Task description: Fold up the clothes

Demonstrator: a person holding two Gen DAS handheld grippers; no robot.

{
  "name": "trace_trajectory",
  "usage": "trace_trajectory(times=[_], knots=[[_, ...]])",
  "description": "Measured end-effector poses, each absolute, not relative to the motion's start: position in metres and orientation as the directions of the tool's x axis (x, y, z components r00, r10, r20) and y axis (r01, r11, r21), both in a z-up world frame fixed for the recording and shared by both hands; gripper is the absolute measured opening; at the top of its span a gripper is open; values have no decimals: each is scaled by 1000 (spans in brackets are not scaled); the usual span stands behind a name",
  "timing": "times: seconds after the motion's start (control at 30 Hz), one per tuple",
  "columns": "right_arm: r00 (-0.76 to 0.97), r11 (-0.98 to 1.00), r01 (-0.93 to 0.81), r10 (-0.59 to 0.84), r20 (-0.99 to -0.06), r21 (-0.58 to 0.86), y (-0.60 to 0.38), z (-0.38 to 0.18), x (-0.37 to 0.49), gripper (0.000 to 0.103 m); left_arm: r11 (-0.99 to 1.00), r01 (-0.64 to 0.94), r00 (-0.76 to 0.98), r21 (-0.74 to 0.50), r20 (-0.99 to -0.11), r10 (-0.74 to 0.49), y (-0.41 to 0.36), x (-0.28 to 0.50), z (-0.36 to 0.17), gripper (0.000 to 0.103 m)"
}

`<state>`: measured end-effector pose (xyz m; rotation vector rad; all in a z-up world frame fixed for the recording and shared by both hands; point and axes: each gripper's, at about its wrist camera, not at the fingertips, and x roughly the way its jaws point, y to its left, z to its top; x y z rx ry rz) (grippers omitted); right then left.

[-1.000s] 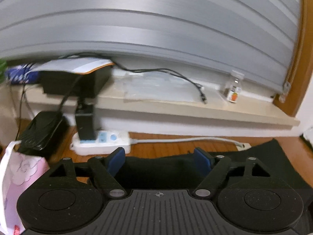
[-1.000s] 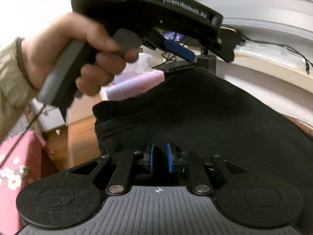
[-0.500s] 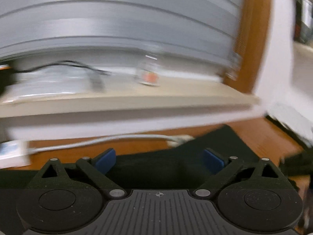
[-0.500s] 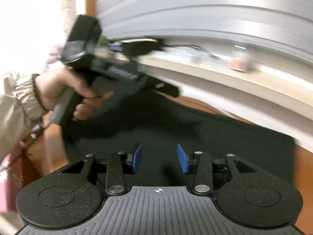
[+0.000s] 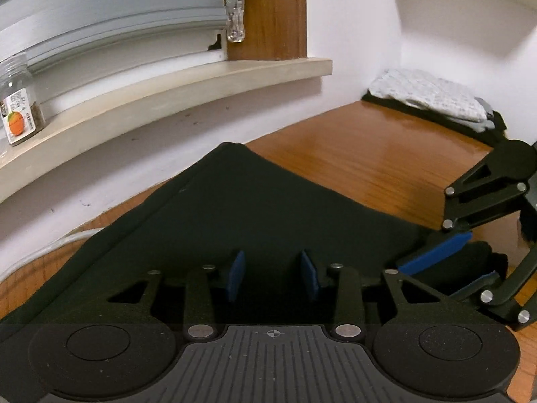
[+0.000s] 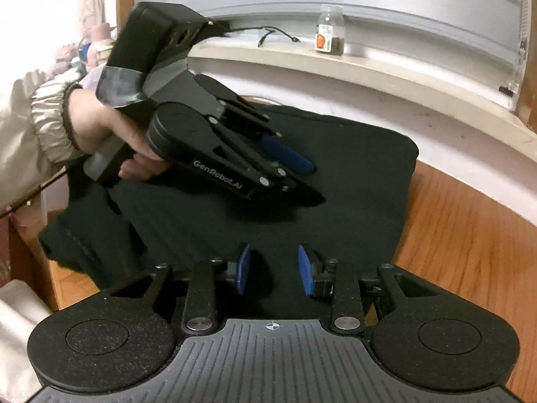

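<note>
Closing both sets of jaws over flat black knit garment (image 6: 335,174) spread on glossy wooden tabletop (image 5: 386,154) below windowsill. Left gripper (image 5: 272,277) and right gripper (image 6: 273,270): blue pads apart, gripping nothing yet. Best pinch one layer near edge, keep both grips level.

Left claw (image 6: 302,181) low over black garment (image 6: 352,181); jar (image 6: 330,30) on sill (image 6: 419,77).

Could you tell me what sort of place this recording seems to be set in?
Probably a room in a home: a wooden floor, a window sill under blinds with a small jar on it, and folded laundry stacked in the corner.
</note>
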<state>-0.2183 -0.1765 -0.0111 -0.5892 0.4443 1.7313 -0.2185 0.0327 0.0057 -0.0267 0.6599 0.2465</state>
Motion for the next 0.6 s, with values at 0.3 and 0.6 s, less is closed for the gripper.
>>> trace_trajectory(times=[0.3,0.6], knots=[[-135,-186,-982,784,-606,-22,-199,-11,-175,31,968,-241,758,75,-608,235,1,-164,4,40],[-32,-58,-998,777,-628,-21,-242,-7,-90,31,974,-216,765,70,-608,214,-40,-58,-1,40]])
